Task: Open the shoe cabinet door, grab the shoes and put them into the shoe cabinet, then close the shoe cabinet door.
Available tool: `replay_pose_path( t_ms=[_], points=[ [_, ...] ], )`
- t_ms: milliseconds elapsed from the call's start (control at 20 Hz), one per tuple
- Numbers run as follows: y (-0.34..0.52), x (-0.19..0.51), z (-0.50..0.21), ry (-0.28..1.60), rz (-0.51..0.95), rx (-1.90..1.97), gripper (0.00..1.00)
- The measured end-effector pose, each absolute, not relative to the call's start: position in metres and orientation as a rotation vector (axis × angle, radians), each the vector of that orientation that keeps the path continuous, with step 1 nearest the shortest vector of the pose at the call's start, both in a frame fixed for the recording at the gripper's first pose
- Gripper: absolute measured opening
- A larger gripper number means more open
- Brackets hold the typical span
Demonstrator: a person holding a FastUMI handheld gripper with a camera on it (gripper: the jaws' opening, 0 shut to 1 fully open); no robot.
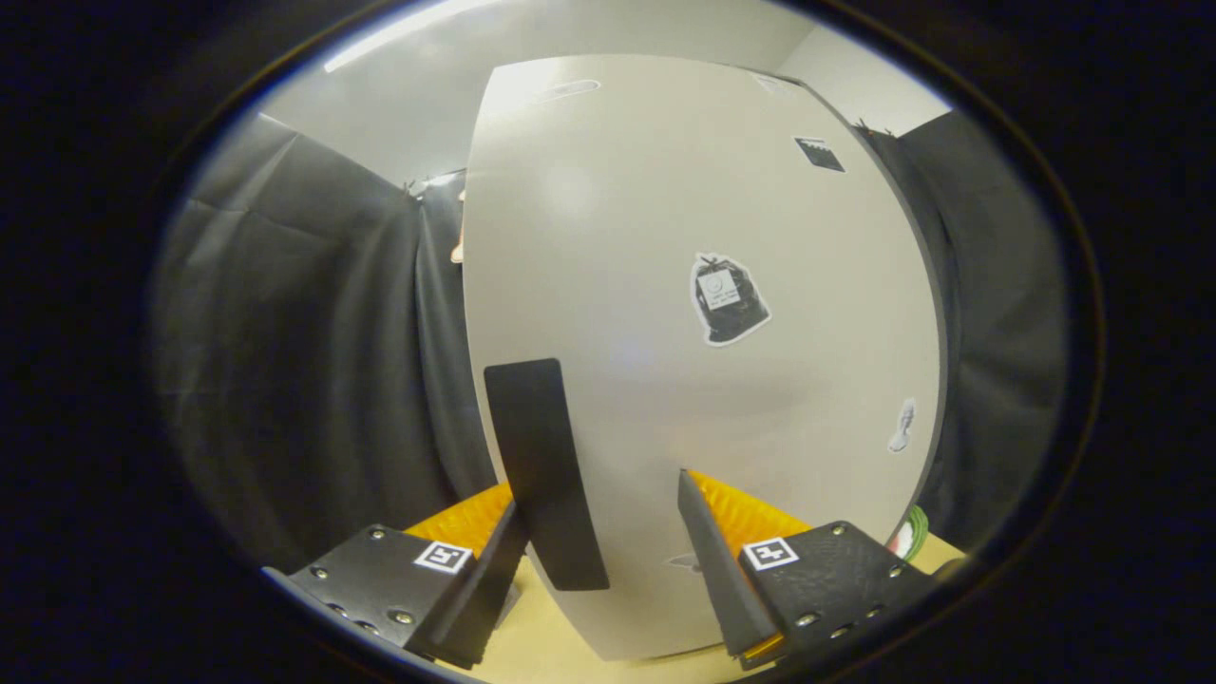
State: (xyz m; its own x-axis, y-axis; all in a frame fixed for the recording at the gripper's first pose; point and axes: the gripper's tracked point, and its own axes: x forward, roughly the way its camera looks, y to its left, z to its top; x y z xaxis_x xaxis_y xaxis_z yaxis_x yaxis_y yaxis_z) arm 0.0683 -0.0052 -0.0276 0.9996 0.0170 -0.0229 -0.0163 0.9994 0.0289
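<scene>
Our gripper point(608, 532) has its fingers spread apart around the dark handle point(543, 475) near the free edge of the closed cabinet door point(703, 380); we judge the door a stiff, light panel, best gripped by that handle.

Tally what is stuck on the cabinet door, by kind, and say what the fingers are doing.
Black handle strip: 1
Stickers: 3, the bag-shaped one, the dark square, the small pale one
Total on the shoe cabinet door: 4
The gripper is open, its fingers either side of the handle strip's lower end.
</scene>
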Motion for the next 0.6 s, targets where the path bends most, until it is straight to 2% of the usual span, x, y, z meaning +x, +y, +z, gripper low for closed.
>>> replay_pose_path(
  t_ms=[600],
  points=[
    [0.001,0.093,-0.032,0.003,-0.043,0.003,0.89]
  ],
)
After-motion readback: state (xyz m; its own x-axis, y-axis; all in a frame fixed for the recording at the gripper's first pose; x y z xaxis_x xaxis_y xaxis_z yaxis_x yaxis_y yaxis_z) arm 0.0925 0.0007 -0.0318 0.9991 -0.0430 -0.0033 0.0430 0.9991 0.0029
